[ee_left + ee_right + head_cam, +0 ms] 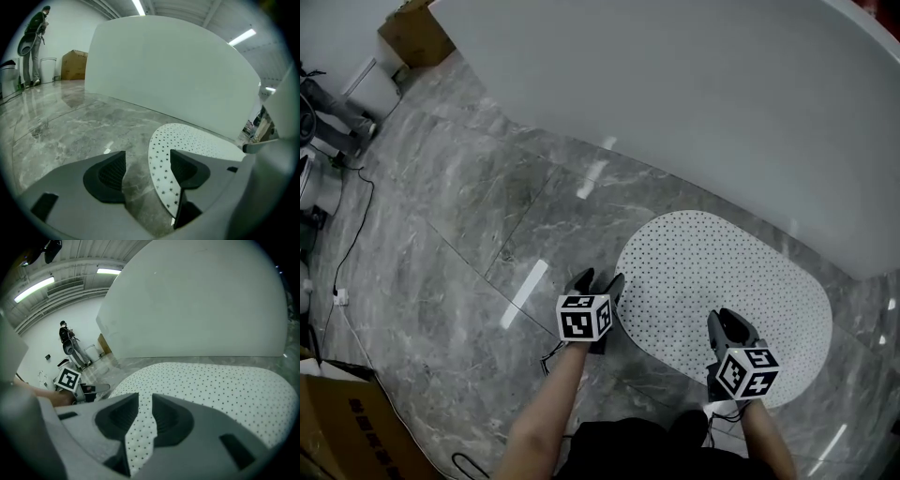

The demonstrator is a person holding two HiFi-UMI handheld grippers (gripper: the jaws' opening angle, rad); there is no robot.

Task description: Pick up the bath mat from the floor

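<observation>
head view: the bath mat (722, 281) lies flat on the floor (459, 197). it is a white oval sheet, thin, dotted all over with small holes. its far side runs near the foot of the bathtub (722, 94), a smooth white curved wall. the floor is polished grey tile with pale veins and glare streaks. your left tongs (600, 278) sit at the mat's left end. your right tongs (727, 317) are over its near right part. a black cable (367, 192) trails on the tiles well apart from the mat. a far cardboard box (417, 33) and a near cardboard box (347, 422) stand at the left.

left gripper view: your left tongs (147, 171) are released, their dark ribbed pads wide apart. the mat's rounded edge (161, 173) lies between them, close to the right pad, with bare tile by the left pad. neither pad presses on it. a person (33, 42) stands far off at the left, beside the far cardboard box (74, 64).

right gripper view: your right tongs (143, 418) are nearly closed, with a narrow slit left between the pads. the dotted mat (211, 385) shows through the slit, flat and continuous with the rest, so the tongs grasp nothing. the left tongs' marker cube (69, 379) shows by the mat's end.
</observation>
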